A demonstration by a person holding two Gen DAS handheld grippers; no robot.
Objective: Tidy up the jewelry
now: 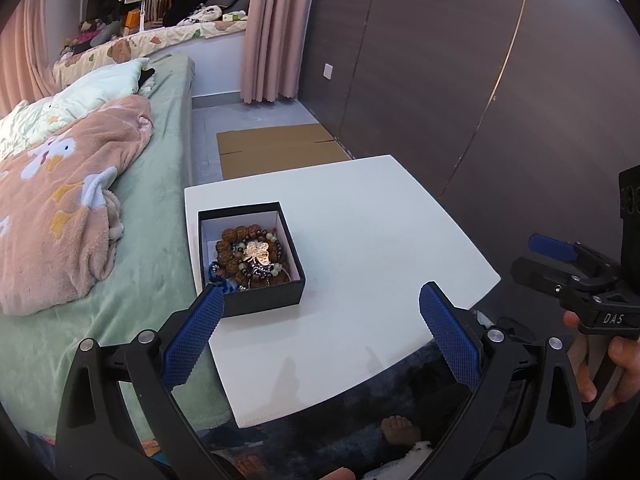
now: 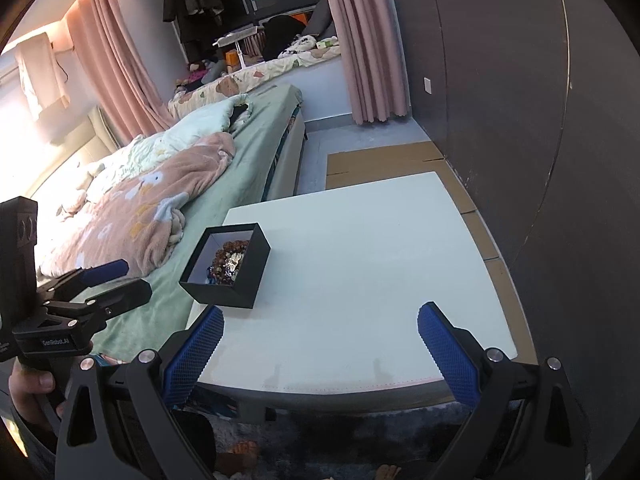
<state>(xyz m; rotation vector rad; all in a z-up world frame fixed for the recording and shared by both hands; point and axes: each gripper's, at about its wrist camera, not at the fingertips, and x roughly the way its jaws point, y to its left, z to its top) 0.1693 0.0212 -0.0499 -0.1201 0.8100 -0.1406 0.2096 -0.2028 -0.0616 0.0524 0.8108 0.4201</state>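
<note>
Table: a white table (image 1: pixel 360 240) stands beside the bed, with the dark wardrobe wall on its other side.
Box: a black box (image 1: pixel 256 300) with a white lining sits open on the table, near the edge that faces the bed; no lid is on it.
Jewelry: a heap of jewelry (image 1: pixel 250 258) lies inside the box, made up of brown bead bracelets, a gold clover-shaped piece on top, and some dark and blue beads toward the near wall. Single pieces in the tangle cannot be told apart.
Left gripper: the left gripper (image 1: pixel 320 312) hangs above the near part of the table, its blue fingers (image 1: pixel 194 336) spread wide with nothing between them. The left finger's tip overlaps the near corner of the box in the left wrist view; contact cannot be told.
Right gripper: the right gripper (image 2: pixel 320 332) hovers over the near edge of the table, jaws wide apart and empty, well apart from the box.
Hands: a hand (image 1: pixel 604 364) holds the right gripper's handle; another hand (image 2: pixel 32 384) holds the left one.
Bed: a bed (image 1: pixel 156 200) with a green sheet carries a pink blanket (image 1: pixel 60 208) with a flower print.
Floor: flat cardboard (image 1: pixel 276 152) lies on the floor beyond the table.
</note>
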